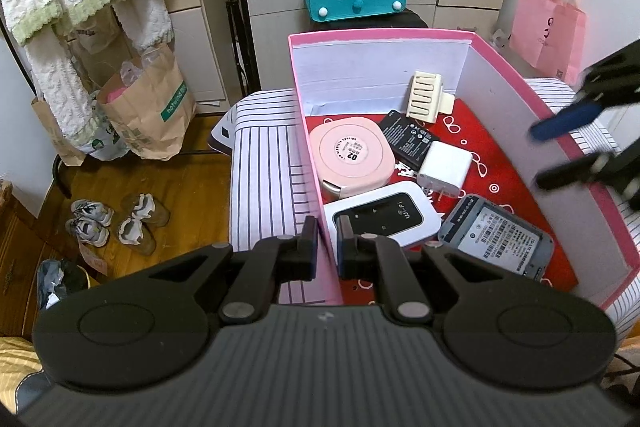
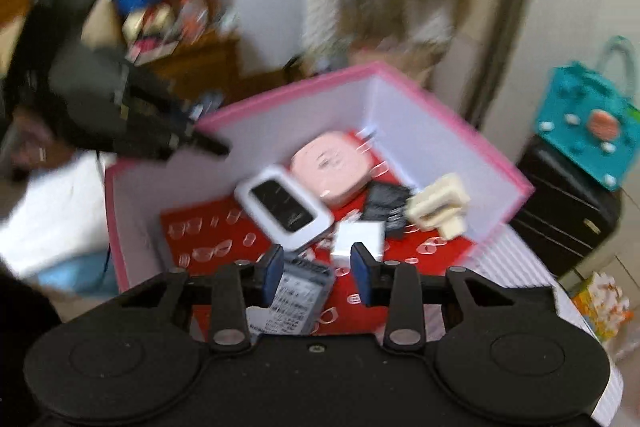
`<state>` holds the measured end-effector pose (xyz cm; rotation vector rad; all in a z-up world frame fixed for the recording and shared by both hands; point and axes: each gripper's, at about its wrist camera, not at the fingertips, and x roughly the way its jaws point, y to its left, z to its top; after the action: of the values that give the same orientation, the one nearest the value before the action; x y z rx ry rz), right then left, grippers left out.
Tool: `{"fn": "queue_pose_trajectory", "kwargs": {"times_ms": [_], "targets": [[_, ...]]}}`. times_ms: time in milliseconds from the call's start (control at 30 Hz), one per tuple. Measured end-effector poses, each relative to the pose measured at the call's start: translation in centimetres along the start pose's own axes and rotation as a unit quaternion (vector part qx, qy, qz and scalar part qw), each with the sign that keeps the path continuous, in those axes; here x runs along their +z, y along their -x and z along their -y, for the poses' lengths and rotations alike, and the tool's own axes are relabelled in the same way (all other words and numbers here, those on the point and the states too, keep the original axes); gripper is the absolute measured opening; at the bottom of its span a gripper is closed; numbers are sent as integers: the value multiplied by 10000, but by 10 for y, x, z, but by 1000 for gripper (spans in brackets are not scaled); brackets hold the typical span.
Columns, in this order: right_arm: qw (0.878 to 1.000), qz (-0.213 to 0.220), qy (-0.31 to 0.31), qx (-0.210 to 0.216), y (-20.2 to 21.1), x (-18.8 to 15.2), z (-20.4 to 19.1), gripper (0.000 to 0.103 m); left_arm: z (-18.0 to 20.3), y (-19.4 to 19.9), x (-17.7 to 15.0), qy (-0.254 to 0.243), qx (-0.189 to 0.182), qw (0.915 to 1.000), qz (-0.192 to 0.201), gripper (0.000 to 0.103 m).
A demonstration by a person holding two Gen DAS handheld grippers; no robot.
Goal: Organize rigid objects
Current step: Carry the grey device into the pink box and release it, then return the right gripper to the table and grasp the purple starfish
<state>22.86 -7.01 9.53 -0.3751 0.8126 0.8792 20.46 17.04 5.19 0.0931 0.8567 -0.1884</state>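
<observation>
The pink box [image 1: 500, 51], red-floored, is clamped at its wall by the left tongs [image 1: 327, 247]. The right tongs [image 2: 316, 275] are held apart, pinching nothing, above a grey router [image 2: 298, 291].

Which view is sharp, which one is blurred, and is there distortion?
Left wrist view: sharp, labels in the pink box readable, only the right hand-held gripper smeared. Right wrist view: blurred throughout. Both views: fisheye bending at the edges.
</observation>
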Motion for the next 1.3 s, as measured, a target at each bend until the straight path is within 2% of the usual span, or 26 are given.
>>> {"fn": "queue_pose_trajectory", "kwargs": {"times_ms": [167,233,300,467,567,633,700,833,1000,1200,1300], "targets": [[9958,387,-734,-374,38,-19,16,47,0,0,0,-25,14,10000,-7,8],[9928,461,-887,-661,46,-29,19,56,0,0,0,-39,19,10000,-31,8],[9885,526,-1058,-944,48,-41,22,61,0,-1,2,-52,-6,9999,-115,8],[9828,506,-1361,-1139,46,-67,31,62,3,0,3,-107,21,9996,-258,8],[9772,732,-1503,-1310,45,-83,36,75,6,4,0,-168,43,9993,-333,8],[9729,940,-1402,-1582,44,-95,36,87,7,8,-2,-211,38,9989,-423,8],[9680,1030,-1446,-1775,42,-107,38,87,8,11,-3,-260,17,9982,-536,8],[9598,1244,-1786,-1774,39,-128,47,87,10,19,-7,-305,-33,9971,-697,8],[9526,1363,-1901,-1943,27,-154,46,87,12,23,-11,-292,23,9973,-679,8],[9449,1461,-2321,-1787,13,-176,37,87,11,23,-11,-187,26,9978,-629,8],[9477,1560,-2287,-1588,10,-178,27,80,9,23,-11,-160,9,9979,-630,8]]}}
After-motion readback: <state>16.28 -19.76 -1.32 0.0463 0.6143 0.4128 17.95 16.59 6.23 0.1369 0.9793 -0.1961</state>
